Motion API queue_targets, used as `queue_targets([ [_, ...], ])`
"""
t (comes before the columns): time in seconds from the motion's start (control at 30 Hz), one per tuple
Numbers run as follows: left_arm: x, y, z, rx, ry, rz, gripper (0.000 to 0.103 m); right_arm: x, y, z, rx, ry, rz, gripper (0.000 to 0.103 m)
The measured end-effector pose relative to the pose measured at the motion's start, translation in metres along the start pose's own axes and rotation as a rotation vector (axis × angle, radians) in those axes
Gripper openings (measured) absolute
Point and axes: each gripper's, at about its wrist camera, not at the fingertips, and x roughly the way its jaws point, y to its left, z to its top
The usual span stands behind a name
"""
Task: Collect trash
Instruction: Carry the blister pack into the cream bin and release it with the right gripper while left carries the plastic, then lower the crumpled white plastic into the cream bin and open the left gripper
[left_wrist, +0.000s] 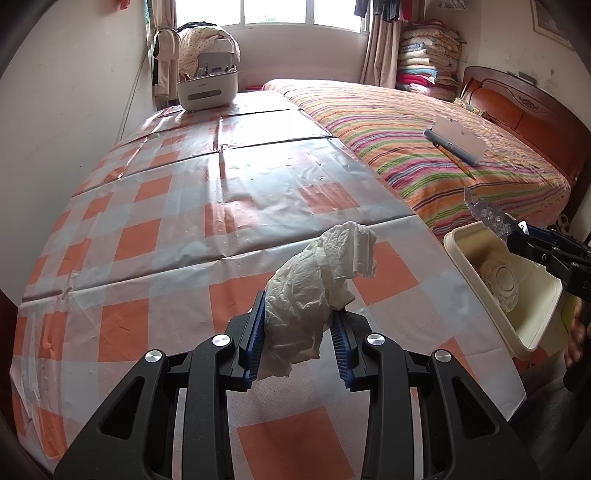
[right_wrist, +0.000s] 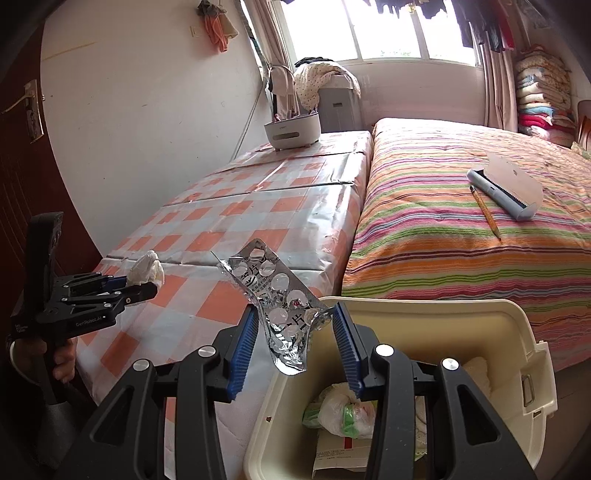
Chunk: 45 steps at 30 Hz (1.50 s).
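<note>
My left gripper (left_wrist: 299, 314) is shut on a crumpled white tissue (left_wrist: 317, 280), held above the orange-checked tablecloth (left_wrist: 177, 236); the same gripper (right_wrist: 147, 286) with the tissue (right_wrist: 147, 271) shows at the left of the right wrist view. My right gripper (right_wrist: 295, 317) is shut on a bent silver pill blister pack (right_wrist: 280, 291), which hangs over the near rim of the cream bin (right_wrist: 424, 306). In the left wrist view that gripper (left_wrist: 513, 230) holds the blister pack (left_wrist: 487, 216) above the bin (left_wrist: 476, 277) at the right.
The bin stands between table and striped bed (right_wrist: 461, 236) and holds a plastic bag (right_wrist: 343, 413) and paper. A white caddy (left_wrist: 207, 88) sits at the table's far end. A lint roller (right_wrist: 506, 188) and a pencil (right_wrist: 485, 218) lie on the bed.
</note>
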Motion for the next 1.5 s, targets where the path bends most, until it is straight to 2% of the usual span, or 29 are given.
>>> queue_targets([
  [0.43,-0.013,-0.047,0.005,0.02,-0.045,-0.079,0.034,-0.02,-0.04,-0.015,0.147,-0.025,-0.095,0.043],
  [0.57,-0.016,-0.06,0.008,0.019,-0.051,-0.108,0.034,-0.027,-0.054,-0.014,0.212,-0.057,-0.119,0.063],
  [0.63,-0.017,-0.066,0.009,0.016,-0.053,-0.118,0.034,-0.033,-0.061,-0.014,0.255,-0.088,-0.121,0.064],
  [0.77,-0.016,-0.077,0.011,0.015,-0.051,-0.139,0.034,-0.044,-0.071,-0.014,0.318,-0.14,-0.143,0.065],
  [1.03,-0.009,-0.107,0.016,0.049,-0.034,-0.186,0.034,-0.057,-0.075,-0.012,0.345,-0.198,-0.19,0.065],
  [1.5,0.012,-0.169,0.022,0.112,0.01,-0.248,0.034,-0.076,-0.087,-0.015,0.411,-0.275,-0.212,0.065],
])
